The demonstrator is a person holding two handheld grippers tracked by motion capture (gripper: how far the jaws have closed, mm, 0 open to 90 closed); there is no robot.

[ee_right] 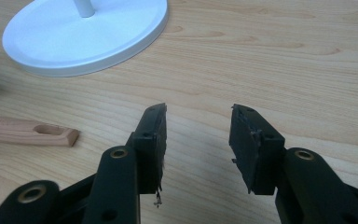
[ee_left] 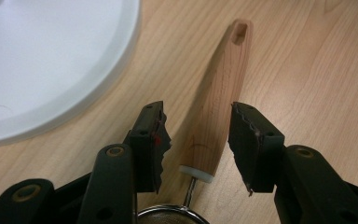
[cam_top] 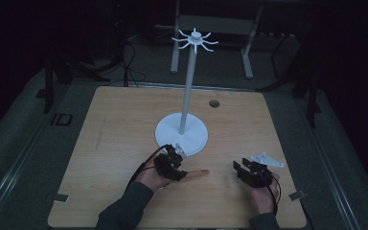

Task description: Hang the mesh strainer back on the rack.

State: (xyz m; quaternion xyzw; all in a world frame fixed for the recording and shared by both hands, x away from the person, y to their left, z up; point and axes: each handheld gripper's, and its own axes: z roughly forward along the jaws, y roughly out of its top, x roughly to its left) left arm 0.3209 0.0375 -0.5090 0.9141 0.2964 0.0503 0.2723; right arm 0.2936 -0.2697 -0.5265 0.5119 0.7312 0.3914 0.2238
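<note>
We have a wooden handle [ee_left: 221,100] lying flat on the table [cam_top: 115,143], right between the jaws of our left gripper [ee_left: 198,147], its slotted end pointing away from us and its near end joined by a thin metal neck to a wire mesh rim [ee_left: 172,215], likely a small strainer, tucked under the gripper body. The risk we see from here: the handle sits nearer the right-hand jaw than the other, so a closing pinch could push it sideways or roll it on the smooth wood instead of clamping it squarely; gripping this low, next to the neck, may also let the long free end swing down once lifted. Our left gripper is about half open, with bare wood showing on both sides of the handle, so no pad presses on it yet. Off to its upper left lies the round white base [ee_left: 51,65] of the hanging stand [cam_top: 187,96]. Our right gripper [ee_right: 198,147] rests wide open over bare tabletop, holding nothing
</note>
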